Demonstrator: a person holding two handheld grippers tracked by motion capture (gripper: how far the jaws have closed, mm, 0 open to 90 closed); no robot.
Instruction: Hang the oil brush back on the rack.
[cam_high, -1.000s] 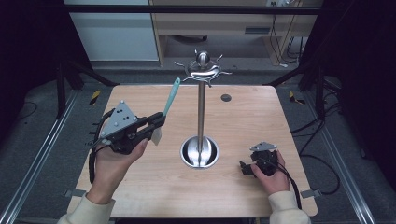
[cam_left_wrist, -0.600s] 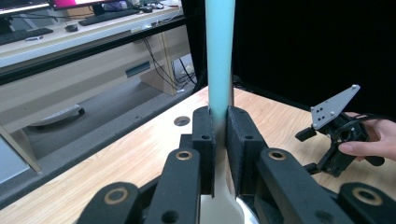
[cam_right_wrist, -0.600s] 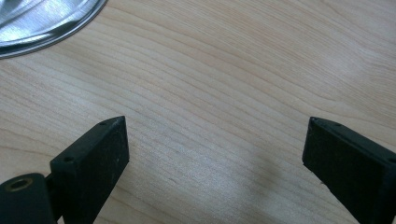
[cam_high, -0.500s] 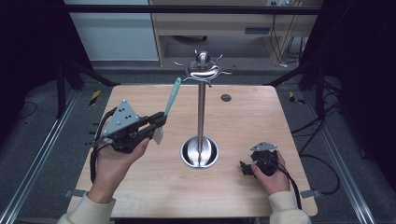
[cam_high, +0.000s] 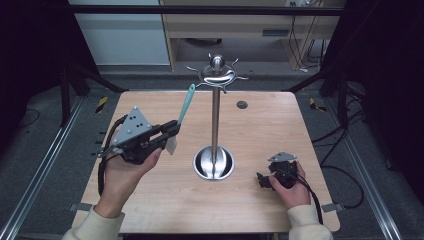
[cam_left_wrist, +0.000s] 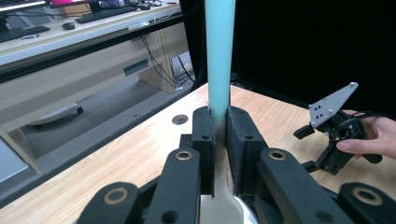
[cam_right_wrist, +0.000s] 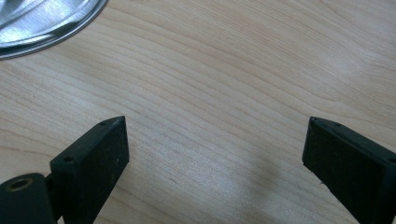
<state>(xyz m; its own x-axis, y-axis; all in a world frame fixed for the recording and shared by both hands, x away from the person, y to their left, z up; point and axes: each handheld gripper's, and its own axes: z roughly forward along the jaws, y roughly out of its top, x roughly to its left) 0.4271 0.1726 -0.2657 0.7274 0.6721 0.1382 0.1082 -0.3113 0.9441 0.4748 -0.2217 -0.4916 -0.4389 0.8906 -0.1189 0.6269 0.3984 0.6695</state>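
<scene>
The left gripper (cam_high: 170, 131) pinches a teal-handled spatula (cam_high: 186, 105) upright above the table's (cam_high: 150, 200) left half — the right gripper (cam_high: 262, 180) rests near the right edge, jaws spread, nothing between them.

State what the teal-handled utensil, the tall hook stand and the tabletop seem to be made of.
Teal-handled utensil: matte handle, probably plastic or silicone, no glare. Tall hook stand: polished metal, mirror-like reflections on pole and base. Tabletop: pale wood or wood-look laminate, visible grain.

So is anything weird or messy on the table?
Nothing is spilled or broken. The left gripper holds a teal spatula tilted up off the table, beside the metal stand. The right gripper rests open on the wood.
</scene>
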